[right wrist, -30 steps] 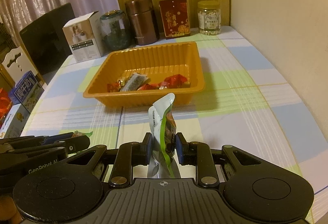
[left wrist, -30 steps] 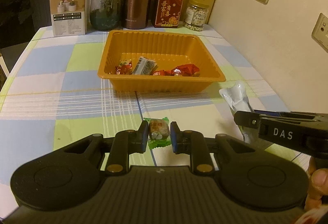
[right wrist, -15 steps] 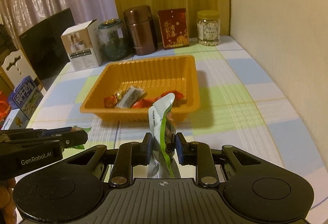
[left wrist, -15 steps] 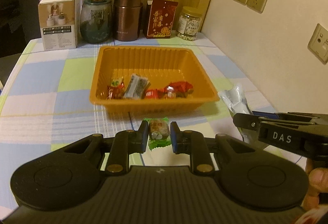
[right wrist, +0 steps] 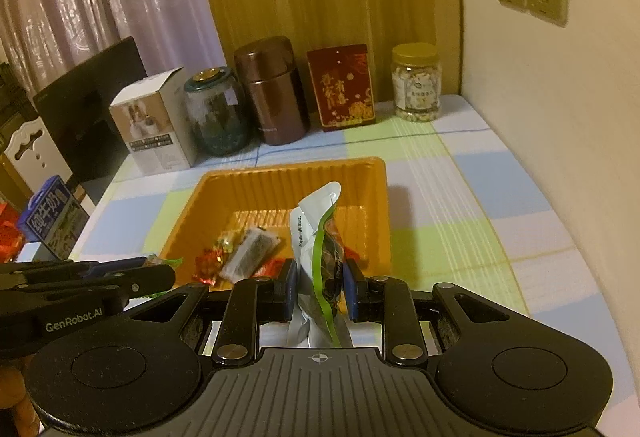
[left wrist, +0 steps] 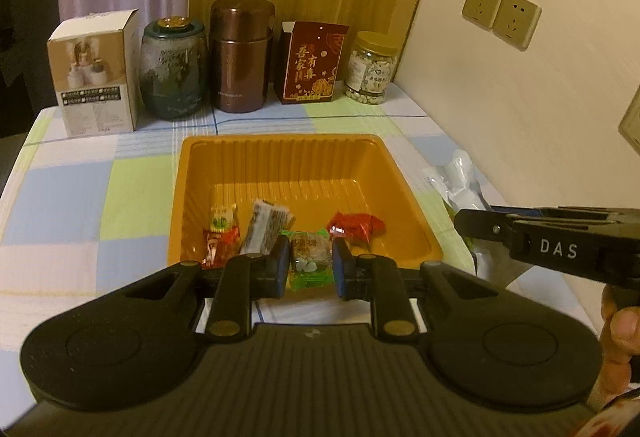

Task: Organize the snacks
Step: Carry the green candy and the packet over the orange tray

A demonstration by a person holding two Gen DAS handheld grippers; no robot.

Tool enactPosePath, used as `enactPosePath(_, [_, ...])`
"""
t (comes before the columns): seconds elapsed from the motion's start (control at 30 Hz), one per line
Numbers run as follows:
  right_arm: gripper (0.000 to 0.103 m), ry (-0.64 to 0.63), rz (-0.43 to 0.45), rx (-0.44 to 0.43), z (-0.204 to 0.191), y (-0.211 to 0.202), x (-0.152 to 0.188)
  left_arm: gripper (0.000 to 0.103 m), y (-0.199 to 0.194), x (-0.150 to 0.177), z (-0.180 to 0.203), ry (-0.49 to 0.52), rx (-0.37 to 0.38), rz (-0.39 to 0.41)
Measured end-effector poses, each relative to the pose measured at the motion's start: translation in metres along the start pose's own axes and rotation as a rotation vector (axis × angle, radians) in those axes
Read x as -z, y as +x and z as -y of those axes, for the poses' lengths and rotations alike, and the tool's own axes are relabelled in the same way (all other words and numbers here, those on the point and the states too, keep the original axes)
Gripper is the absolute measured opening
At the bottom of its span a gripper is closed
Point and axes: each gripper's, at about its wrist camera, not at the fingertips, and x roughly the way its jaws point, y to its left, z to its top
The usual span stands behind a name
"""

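Two wrist fisheyes: we look forward and down along each tool, left tool (left wrist: 310, 267) and right tool (right wrist: 318, 291), close above the tabletop (left wrist: 72, 193). Both views share the orange tray (left wrist: 280, 145) and the far wall's containers.

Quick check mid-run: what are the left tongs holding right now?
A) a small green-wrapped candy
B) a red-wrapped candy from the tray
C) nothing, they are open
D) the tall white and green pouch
A: in the left wrist view the left tongs are shut on the small green-wrapped candy, at the near edge of the orange tray.
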Motion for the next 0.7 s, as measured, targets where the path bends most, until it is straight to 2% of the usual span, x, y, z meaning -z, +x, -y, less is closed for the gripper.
enactPosePath(0.27, [0.025, -0.002, -0.015, -0.010, 0.002, 0.026, -0.019, 0.020, 0.025, -0.020, -0.010, -0.012, 0.015, -0.017])
enactPosePath(0.7, [0.025, 0.049, -0.069, -0.044, 0.011, 0.079, -0.040, 0.020, 0.073, -0.040, -0.036, -0.019, -0.009, -0.064])
